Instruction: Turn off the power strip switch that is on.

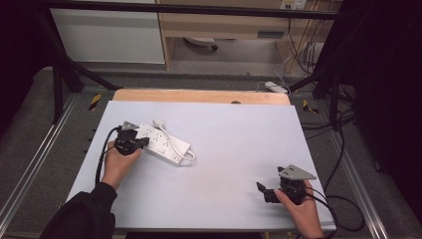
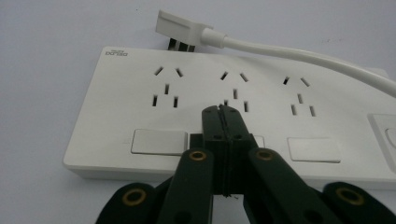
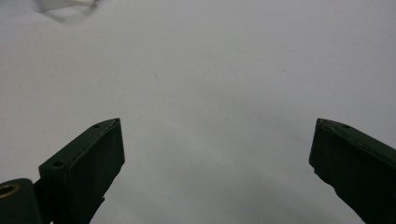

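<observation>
A white power strip (image 1: pixel 163 143) lies on the pale table sheet (image 1: pixel 224 129) at the left, its white cord (image 1: pixel 185 147) looped beside it. In the left gripper view the strip (image 2: pixel 140 93) shows three socket groups, with its own plug (image 2: pixel 180 27) lying at its far edge. My left gripper (image 1: pixel 145 142) is shut, its joined tips (image 2: pixel 222 112) resting over the middle of the strip's top face with nothing between them. My right gripper (image 1: pixel 262 191) sits low at the front right, jaws wide open (image 3: pixel 215 140) over bare sheet.
A wooden board edge (image 1: pixel 199 95) runs behind the sheet. Black frame posts (image 1: pixel 57 84) stand at both back corners, and cables (image 1: pixel 343 199) trail on the floor to the right. A white adapter (image 1: pixel 275 87) lies beyond the table.
</observation>
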Motion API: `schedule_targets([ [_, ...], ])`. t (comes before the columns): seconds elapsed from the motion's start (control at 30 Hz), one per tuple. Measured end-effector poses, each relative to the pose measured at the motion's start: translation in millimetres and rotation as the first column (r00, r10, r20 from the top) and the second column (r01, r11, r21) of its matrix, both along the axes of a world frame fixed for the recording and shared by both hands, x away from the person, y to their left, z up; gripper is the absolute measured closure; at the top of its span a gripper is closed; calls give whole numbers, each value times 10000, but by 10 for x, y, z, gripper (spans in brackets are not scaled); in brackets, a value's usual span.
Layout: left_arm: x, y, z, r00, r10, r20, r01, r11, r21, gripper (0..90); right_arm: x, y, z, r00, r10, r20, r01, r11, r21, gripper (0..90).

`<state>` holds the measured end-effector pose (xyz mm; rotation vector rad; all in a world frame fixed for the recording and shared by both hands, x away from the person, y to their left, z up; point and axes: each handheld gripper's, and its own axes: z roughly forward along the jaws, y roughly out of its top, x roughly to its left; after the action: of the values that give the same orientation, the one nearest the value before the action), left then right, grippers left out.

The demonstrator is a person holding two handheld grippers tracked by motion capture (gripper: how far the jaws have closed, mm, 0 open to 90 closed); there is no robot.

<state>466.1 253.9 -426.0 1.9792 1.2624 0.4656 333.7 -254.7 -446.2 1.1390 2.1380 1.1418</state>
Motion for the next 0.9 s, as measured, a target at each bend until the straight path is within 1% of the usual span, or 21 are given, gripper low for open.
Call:
schedule_targets([
  [0.17,2,0,-1,10000,-12,19,12,10000,7,900,-1,0,1,10000,5,0,-5,10000,4,38],
  [0.27,3,5,-3,10000,-4,-1,4,10000,-74,900,1,0,-1,10000,7,3,-7,10000,-8,38],
  [0.67,0,16,-14,10000,-2,29,3,9999,-161,900,1,2,-4,10000,27,-39,-27,10000,-15,38],
  [0.9,1,21,-25,10000,-22,45,22,9999,-151,900,-1,7,-7,10000,-6,-73,6,10000,3,38],
])
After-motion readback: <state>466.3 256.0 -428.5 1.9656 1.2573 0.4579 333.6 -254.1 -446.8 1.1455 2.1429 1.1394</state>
